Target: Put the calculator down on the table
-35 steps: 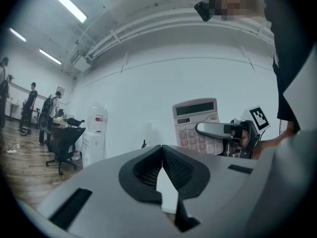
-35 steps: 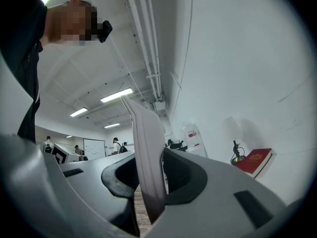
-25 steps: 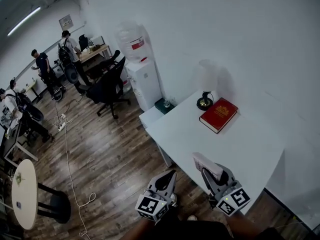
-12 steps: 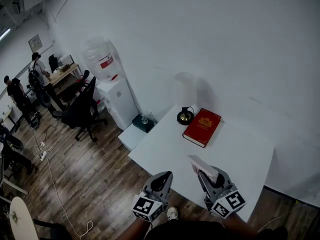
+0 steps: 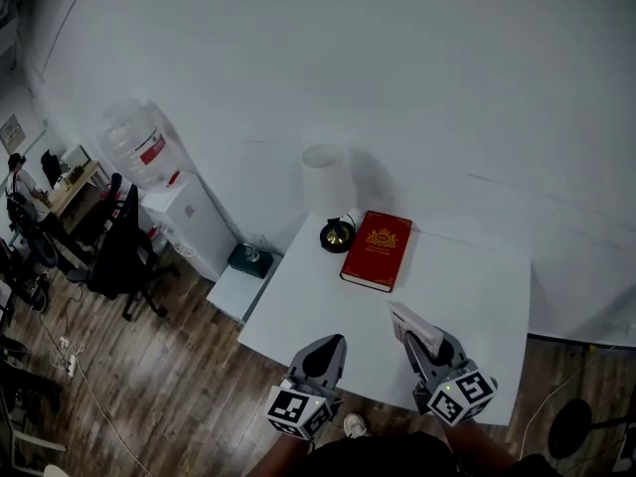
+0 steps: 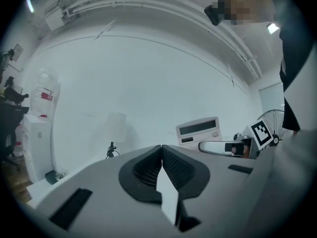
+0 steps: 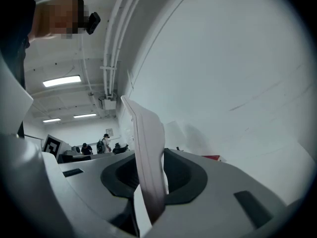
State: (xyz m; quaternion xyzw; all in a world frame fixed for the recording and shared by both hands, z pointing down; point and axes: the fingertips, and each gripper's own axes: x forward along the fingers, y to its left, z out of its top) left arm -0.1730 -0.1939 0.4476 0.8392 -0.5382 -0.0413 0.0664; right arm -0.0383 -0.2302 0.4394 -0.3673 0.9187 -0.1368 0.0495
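A white bench [image 5: 477, 296] stands against a pale wall. A water dispenser [image 5: 184, 217] stands on the wooden floor [image 5: 179, 366], well to the left of the red book [image 5: 378, 249] that lies near the bench's far edge. A table lamp [image 5: 331, 192] with a white shade and dark base stands just left of the book, close to touching it.

On the near side of the book, the person holds both grippers roughly level, pointing toward the wall. The right gripper [image 5: 429, 351] is clamped on the calculator [image 5: 417, 328], its pads pressing the pale, thin body from either side. The calculator stands on edge, and the left gripper view shows its display and top keys. It appears raised over the near part of the bench, in front of the book and apart from it. No part of it can be seen resting on the surface.

The left gripper [image 5: 333, 346], further to the left of the book, has its jaws together with nothing between them.

The calculator has been carried to the bench, but the task looks unfinished. It has yet to be lowered onto the open surface in front of the book, and the right gripper's hold released.
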